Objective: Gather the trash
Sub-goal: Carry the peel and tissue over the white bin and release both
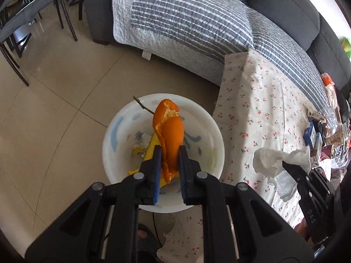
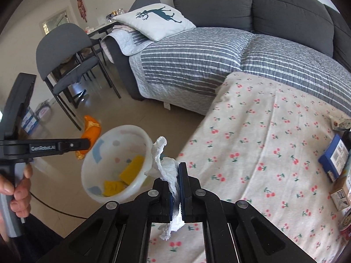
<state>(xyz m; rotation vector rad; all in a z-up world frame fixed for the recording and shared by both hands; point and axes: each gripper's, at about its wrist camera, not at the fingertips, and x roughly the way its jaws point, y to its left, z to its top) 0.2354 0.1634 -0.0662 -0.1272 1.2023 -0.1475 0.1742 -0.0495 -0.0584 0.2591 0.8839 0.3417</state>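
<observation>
Orange peel [image 1: 170, 138], cherry-print cloth [image 1: 258, 114]

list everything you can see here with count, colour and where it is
orange peel: 1, orange, clamped in the left gripper over the bowl
tissue: 1, white, crumpled, clamped in the right gripper beside the bowl rim
bowl: 1, white with pastel shapes, at the table's edge above the floor
yellow scraps: a few, yellow, inside the bowl
tablecloth: 1, pale with cherry print, over the table
boxes and packets: several, blue, white and mixed, far right of the table
sofa: 1, dark grey, striped grey cover
cushion: 1, white with teal deer, on the sofa
chairs: at least two, grey with black frames, on the floor
left gripper: 1, black, shut
right gripper: 1, black, shut
hand: 1, on the left gripper's handle
</observation>
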